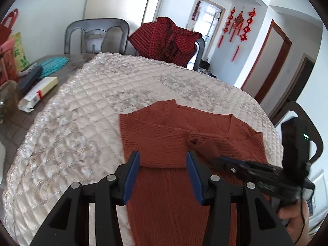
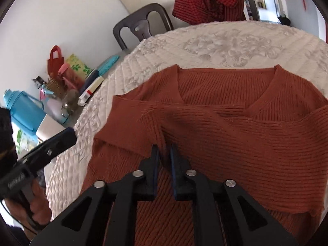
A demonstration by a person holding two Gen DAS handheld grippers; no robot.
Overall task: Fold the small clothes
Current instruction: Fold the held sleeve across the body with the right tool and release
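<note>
Left claw (image 1: 163, 176) apart, empty, above the rust sweater (image 1: 178, 139). Right claw (image 2: 164, 160) slightly apart at the crossed sleeve cuff (image 2: 155, 127); whether it pinches cannot be told. Lay sleeve flat before folding.

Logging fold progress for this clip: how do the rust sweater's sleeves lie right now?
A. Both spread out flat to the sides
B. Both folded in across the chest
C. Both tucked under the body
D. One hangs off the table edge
B: on the rust sweater, both sleeves lie folded inward over the chest just below the V-neck, crossing each other on top of the body, which lies on the quilted cover.
</note>
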